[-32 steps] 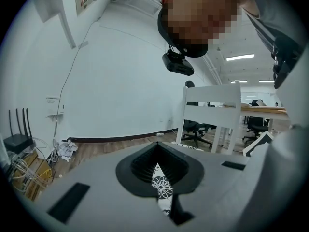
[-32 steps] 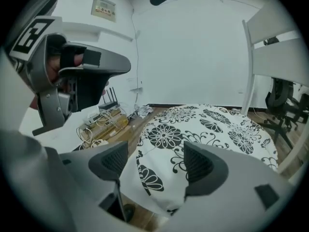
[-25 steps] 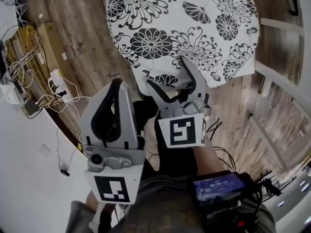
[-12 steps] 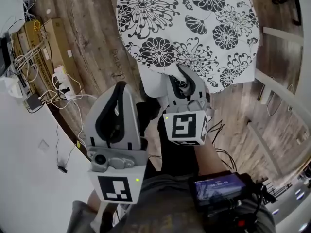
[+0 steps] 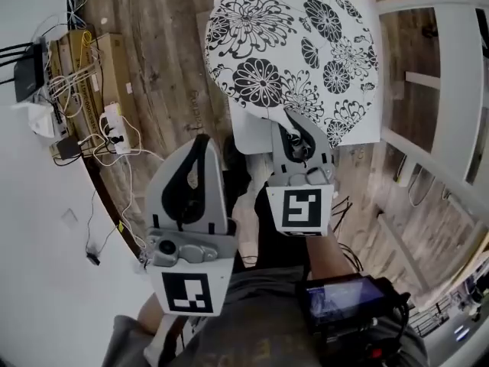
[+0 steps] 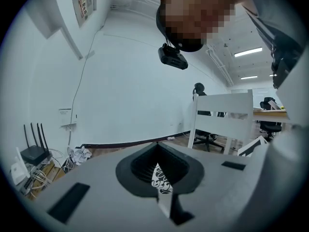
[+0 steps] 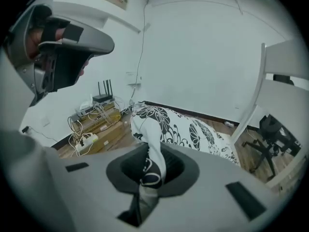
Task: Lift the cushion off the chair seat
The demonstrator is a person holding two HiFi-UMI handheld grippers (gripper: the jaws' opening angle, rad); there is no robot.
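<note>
The flowery cushion (image 5: pixel 290 60) lies at 12 o'clock in the head view, with the white chair (image 5: pixel 458 67) at 3 o'clock. Only the right gripper view shows its edge pinched: the right gripper (image 5: pixel 295 125) has just been closing on it. The left gripper (image 5: pixel 203 139), at 8 o'clock, has its jaws together.

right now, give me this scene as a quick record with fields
cushion: black-and-white floral cushion, most of it lying on the seat, near edge pulled up
chair: white chair, back rails at the right
right gripper: right gripper, jaws have just been closing and now pinch the cushion's near edge
left gripper: left gripper, jaws together, apparently nothing pinched, left of the cushion and apart from it
floor: wood, with cardboard boxes and a power strip at the left
task: lift barely begun
</note>
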